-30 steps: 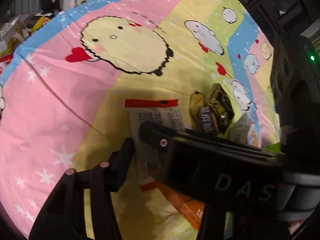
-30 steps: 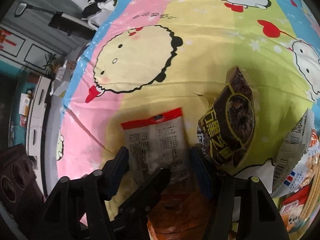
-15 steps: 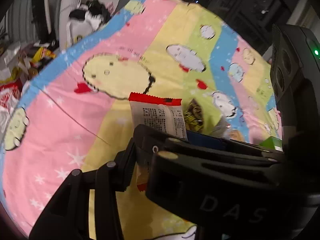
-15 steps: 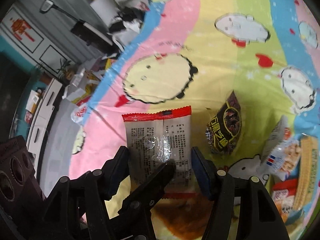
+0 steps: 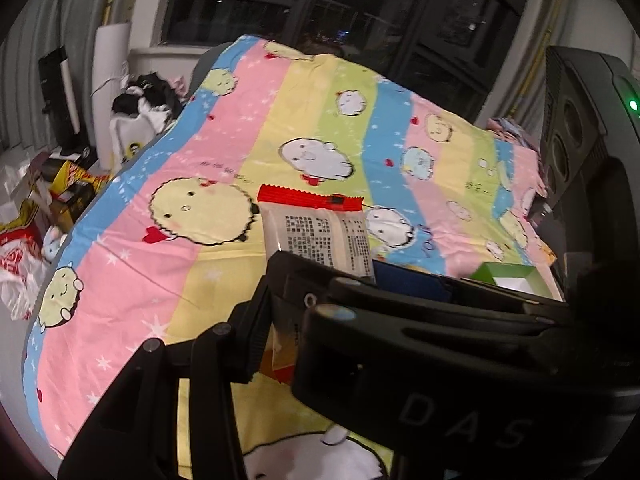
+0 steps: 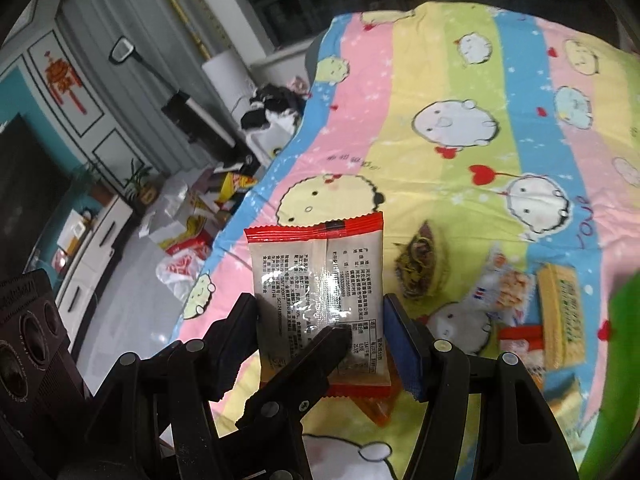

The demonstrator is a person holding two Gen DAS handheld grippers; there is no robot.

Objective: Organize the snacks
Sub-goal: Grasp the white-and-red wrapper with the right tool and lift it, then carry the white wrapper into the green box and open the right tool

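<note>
Slippage threatens the red-edged clear plastic snack packet (image 6: 320,300), pinched between both the left gripper (image 5: 276,312) and right gripper (image 6: 320,328), if either pulls sideways.

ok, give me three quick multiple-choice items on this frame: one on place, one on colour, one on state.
1. Where is the clear printed snack packet?
A. flat on the sheet
B. off the striped cartoon bedsheet, between both grippers
C. in the green box

2. Colour of the packet's crimped top seal?
A. red
B. blue
C. green

3. State of the left gripper?
A. wide open, empty
B. out of view
C. shut on the packet

Key: B, the right gripper has the packet between its jaws, clear of the sheet; A, a red strip tops the packet; C, the left jaws pinch its lower edge.
</note>
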